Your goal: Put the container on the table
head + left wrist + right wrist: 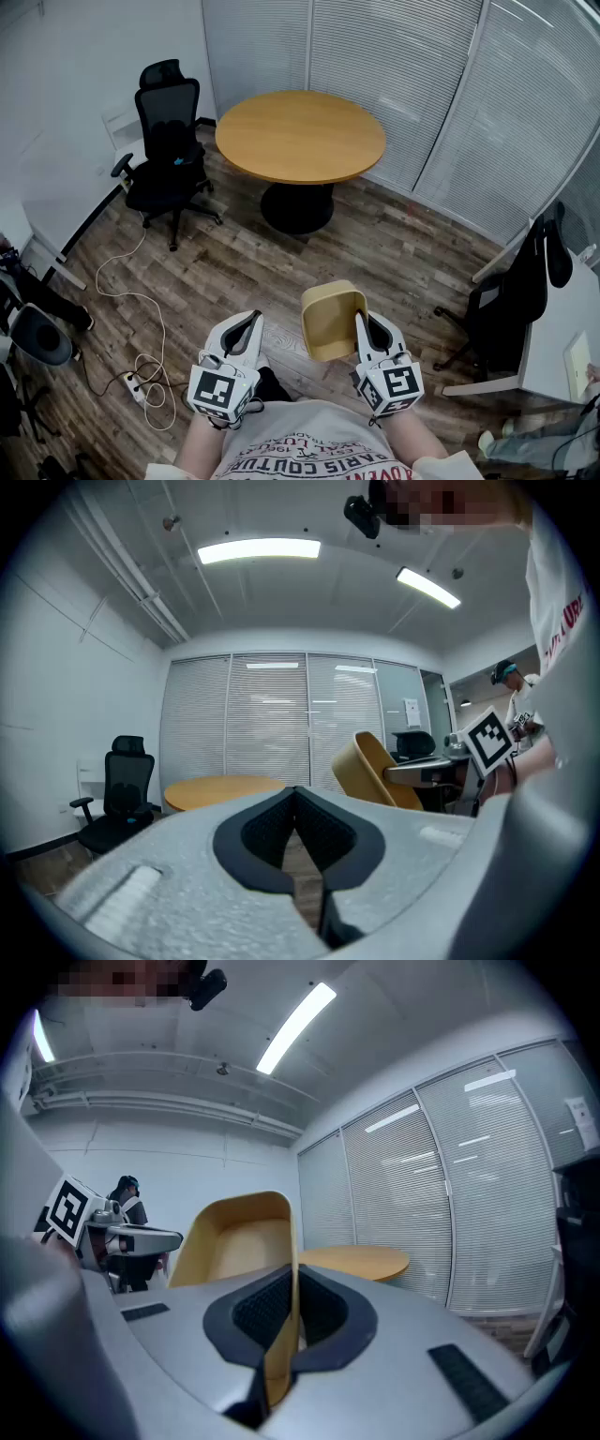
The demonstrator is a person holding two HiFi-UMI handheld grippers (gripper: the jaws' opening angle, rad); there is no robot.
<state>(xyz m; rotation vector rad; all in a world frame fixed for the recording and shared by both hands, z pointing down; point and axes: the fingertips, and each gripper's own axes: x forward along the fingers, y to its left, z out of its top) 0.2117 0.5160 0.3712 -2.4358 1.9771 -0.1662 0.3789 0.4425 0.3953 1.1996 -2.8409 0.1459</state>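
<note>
The right gripper [292, 1274] has its jaws pinched narrow on one thin side wall of the yellow container [330, 319], which hangs in the air in front of the person with its open side tipped towards the left. It is above the wooden floor [394, 253] and well apart from the round table [300, 136] ahead. The left gripper [298, 794] is level beside it, with its jaws together and nothing between them. The carry probably calls for a firm pinch, since a single-wall hold lets the container swing. It should be brought over the middle of the table rather than the near edge, tipped so its base faces down, and lowered until the base sits flat before the jaws part. The container's underside is not shown in any view. How deep the pads bite on the wall is hard to judge. The person's body cuts off the lower edge of the head view.
</note>
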